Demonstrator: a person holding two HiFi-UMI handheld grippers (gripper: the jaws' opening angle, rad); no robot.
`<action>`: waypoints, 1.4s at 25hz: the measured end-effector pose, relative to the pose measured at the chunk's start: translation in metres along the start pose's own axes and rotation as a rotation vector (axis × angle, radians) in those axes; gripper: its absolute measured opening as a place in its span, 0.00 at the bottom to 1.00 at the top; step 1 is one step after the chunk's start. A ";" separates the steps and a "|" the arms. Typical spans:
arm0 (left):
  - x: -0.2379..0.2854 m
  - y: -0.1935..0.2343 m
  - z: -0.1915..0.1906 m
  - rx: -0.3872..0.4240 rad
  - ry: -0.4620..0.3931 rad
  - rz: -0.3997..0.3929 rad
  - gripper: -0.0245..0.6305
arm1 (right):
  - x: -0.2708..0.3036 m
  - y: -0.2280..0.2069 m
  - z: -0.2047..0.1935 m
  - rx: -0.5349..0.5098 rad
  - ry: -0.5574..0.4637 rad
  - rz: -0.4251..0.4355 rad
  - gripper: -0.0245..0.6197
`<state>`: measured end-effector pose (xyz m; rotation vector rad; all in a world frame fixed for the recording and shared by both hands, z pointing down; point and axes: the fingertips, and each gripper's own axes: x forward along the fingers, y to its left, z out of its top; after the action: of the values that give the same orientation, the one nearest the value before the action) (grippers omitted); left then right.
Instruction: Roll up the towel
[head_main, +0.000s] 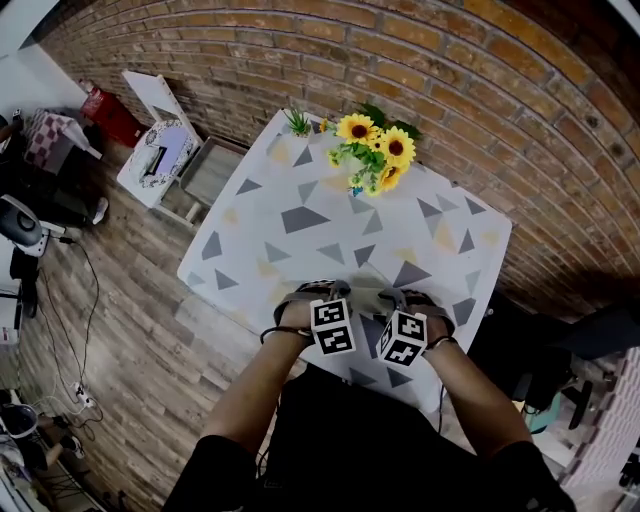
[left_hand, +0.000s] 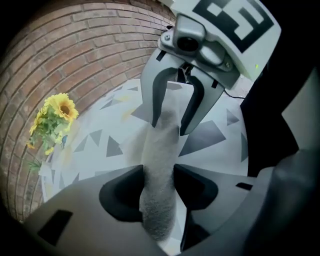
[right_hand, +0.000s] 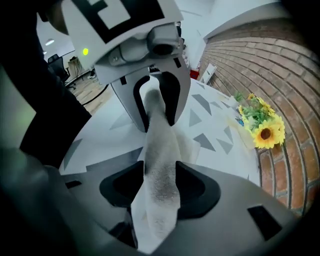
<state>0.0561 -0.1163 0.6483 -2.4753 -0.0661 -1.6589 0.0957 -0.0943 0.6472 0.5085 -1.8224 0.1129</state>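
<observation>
Your left gripper (left_hand: 158, 185) and right gripper (right_hand: 161, 185), side by side at the near edge of the table (head_main: 300, 180), each had jaws closed on the towel (left_hand: 162, 135), already a narrow grey bundle, so rolling seemed nearly done, with only tidying and release left.

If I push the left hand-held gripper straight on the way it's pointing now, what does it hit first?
The rolled towel: it already lies between the left hand-held gripper's jaws. Right under it is the table, which the steeply downward-pointing jaws would likely reach next, though how near is unclear.
</observation>
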 end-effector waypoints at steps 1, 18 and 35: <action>-0.001 0.001 0.000 -0.002 -0.004 -0.015 0.34 | 0.002 -0.003 -0.002 -0.009 0.015 -0.003 0.37; -0.018 0.086 0.013 0.028 -0.070 0.058 0.34 | 0.003 -0.089 0.001 0.145 0.004 -0.032 0.30; -0.025 0.118 0.010 -0.123 -0.136 0.225 0.34 | -0.013 -0.104 0.011 0.243 -0.089 -0.153 0.25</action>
<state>0.0704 -0.2302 0.6091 -2.5698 0.2958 -1.4426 0.1299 -0.1878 0.6129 0.8336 -1.8589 0.2110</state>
